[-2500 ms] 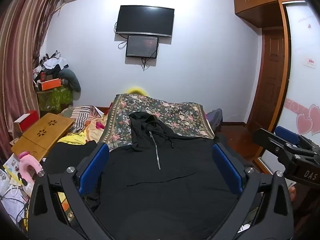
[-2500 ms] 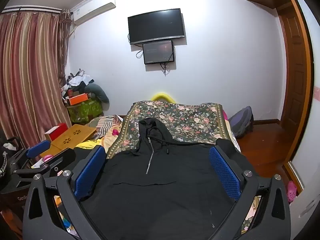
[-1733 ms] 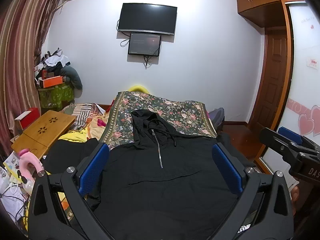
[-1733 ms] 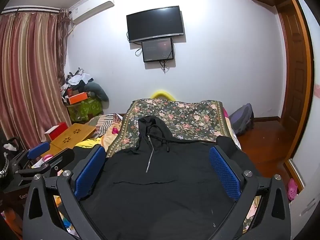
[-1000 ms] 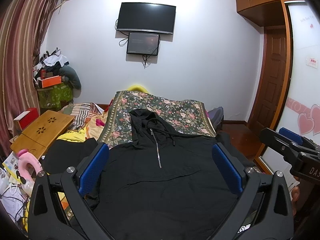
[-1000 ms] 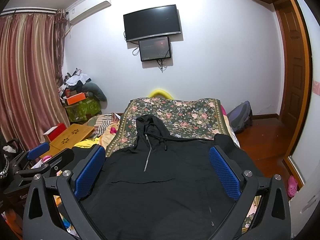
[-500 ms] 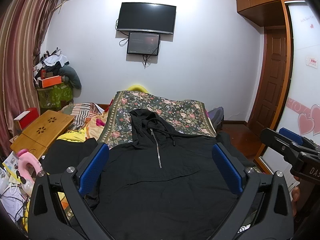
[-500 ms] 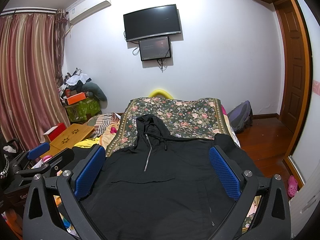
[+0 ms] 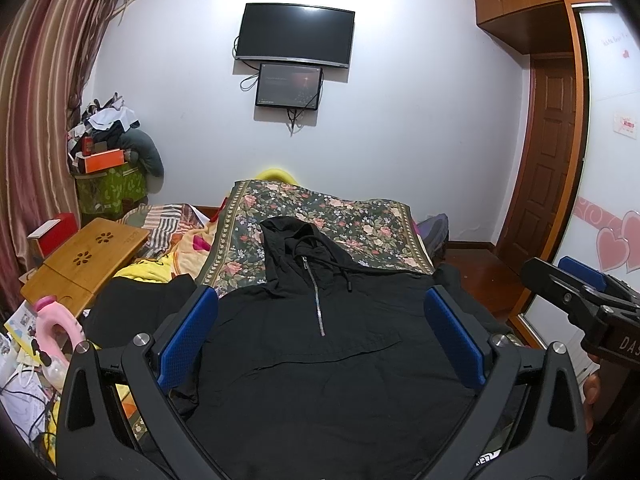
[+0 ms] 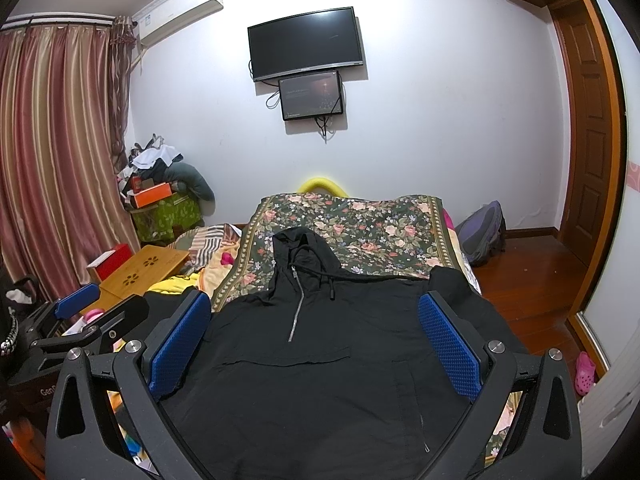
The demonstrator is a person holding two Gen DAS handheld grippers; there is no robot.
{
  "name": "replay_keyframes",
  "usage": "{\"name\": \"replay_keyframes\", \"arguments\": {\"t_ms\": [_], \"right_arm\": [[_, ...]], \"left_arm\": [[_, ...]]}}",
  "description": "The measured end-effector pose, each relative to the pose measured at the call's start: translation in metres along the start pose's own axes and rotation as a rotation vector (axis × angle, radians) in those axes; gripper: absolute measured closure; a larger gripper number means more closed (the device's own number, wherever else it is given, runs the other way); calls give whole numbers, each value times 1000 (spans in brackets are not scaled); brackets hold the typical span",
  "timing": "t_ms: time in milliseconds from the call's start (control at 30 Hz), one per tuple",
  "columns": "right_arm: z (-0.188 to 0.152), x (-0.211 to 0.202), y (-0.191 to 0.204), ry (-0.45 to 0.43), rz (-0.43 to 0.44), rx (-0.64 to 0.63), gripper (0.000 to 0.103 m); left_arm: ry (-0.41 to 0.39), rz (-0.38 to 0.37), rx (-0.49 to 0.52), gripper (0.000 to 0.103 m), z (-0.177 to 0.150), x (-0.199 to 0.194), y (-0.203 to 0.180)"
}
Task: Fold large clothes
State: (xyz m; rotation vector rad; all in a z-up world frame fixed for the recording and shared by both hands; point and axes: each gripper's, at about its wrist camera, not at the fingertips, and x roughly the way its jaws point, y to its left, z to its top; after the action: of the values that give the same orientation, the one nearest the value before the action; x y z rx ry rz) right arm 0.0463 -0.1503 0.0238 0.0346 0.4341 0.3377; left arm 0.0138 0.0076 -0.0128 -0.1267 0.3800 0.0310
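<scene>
A bed (image 9: 362,222) covered by a floral blanket fills the centre of both views, its far end met by the white wall (image 9: 420,120) in the upper half. In the left wrist view, bare wooden floor (image 9: 476,268) is seen along the bed's right edge, up to the door (image 9: 548,160) at right. The bed's left edge is crowded by striped and yellow bedding and a wooden lap surface (image 9: 86,258) at middle left. A black hooded jacket (image 9: 320,360) is laid flat, front up, over the lower centre of the frame, with its hood pointed toward the wall and its zipper (image 9: 316,300) run down the chest. Its hem is cut off by the bottom of the frame. The left tool (image 9: 322,344) is held above the jacket with fingers spread wide and nothing between them. The right tool (image 10: 316,344) is likewise spread wide and empty, at lower centre of its own view.
</scene>
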Motion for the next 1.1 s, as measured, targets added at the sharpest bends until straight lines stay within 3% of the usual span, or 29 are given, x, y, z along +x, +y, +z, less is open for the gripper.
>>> {"name": "replay_keyframes", "arguments": {"t_ms": [400,600,900,1100], "right_arm": [[-1,14,4,28,3,-12,0],[-3,26,1,58,-2,-11,0],[-12,58,-13,137,-45,1,0],[-16,83,-29,183,-113,-4,0]], "left_arm": [[17,10,-17,0,3,13,8],[22,74,-44,0,4,29,27],[77,251,-163,0,0,72,108],[190,331,-324,0,-23,109,183]]}}
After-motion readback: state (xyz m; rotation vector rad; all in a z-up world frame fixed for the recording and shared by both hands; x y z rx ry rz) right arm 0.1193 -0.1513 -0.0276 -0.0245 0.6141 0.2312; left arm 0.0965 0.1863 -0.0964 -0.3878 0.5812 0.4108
